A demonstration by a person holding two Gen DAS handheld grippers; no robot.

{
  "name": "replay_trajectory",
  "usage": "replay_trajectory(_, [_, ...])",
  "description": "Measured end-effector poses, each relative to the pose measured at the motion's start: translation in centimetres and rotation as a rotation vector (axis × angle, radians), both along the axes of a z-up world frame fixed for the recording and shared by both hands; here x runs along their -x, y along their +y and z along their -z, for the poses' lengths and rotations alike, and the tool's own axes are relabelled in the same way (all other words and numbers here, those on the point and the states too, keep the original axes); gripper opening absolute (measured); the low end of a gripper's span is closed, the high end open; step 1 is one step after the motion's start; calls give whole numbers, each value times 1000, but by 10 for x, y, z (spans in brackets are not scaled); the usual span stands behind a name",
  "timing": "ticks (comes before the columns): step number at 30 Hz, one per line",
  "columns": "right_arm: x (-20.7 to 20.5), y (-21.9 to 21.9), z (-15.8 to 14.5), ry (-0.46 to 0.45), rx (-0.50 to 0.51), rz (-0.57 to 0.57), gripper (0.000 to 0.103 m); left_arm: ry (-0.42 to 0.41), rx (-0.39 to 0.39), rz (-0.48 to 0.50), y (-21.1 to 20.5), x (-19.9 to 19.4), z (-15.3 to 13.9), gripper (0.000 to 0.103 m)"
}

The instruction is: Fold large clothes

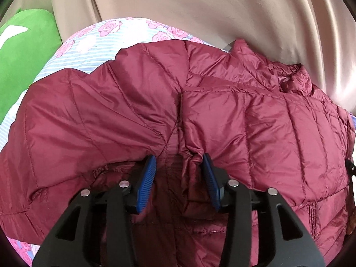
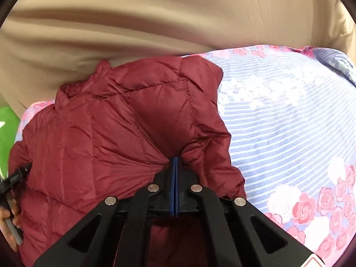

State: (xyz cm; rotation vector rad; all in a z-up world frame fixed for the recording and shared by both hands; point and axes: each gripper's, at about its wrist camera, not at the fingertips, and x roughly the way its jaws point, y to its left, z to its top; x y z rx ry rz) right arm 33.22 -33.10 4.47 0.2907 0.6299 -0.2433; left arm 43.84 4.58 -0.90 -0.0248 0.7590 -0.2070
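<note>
A maroon quilted puffer jacket (image 1: pixel 222 115) lies spread on a bed sheet; it also shows in the right wrist view (image 2: pixel 111 129). My left gripper (image 1: pixel 179 162) is open, its blue pads (image 1: pixel 146 182) standing on either side of a bunched fold near the sleeve seam, not closed on it. My right gripper (image 2: pixel 175 162) is shut on a pinch of the jacket fabric near its right edge, by a folded-in sleeve (image 2: pixel 213 138). The collar (image 1: pixel 296 75) lies toward the far side.
The sheet (image 2: pixel 289 122) is blue-striped with pink roses and extends to the right. Beige bedding (image 2: pixel 155 17) rises behind the jacket. A green cushion (image 1: pixel 24 51) lies at far left. The left tool and hand (image 2: pixel 13 191) show at the right view's left edge.
</note>
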Motion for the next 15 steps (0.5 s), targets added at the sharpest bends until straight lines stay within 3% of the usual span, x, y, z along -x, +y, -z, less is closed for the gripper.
replay_trajectory(4, [5, 24, -1, 38, 133, 22, 0, -11, 78, -58, 27, 13, -5, 42])
replay_trajectory(10, [6, 16, 1, 25, 91, 11, 0, 0, 57, -173, 110, 58, -16, 42])
replay_trajectory(11, [8, 14, 1, 24, 90, 11, 0, 0, 60, -205, 129, 67, -18, 51])
replay_trajectory(12, [7, 15, 2, 24, 90, 11, 0, -1, 56, -257, 152, 77, -20, 68])
replay_trajectory(15, [5, 15, 2, 21, 86, 11, 0, 1, 102, -435, 233, 109, -18, 71])
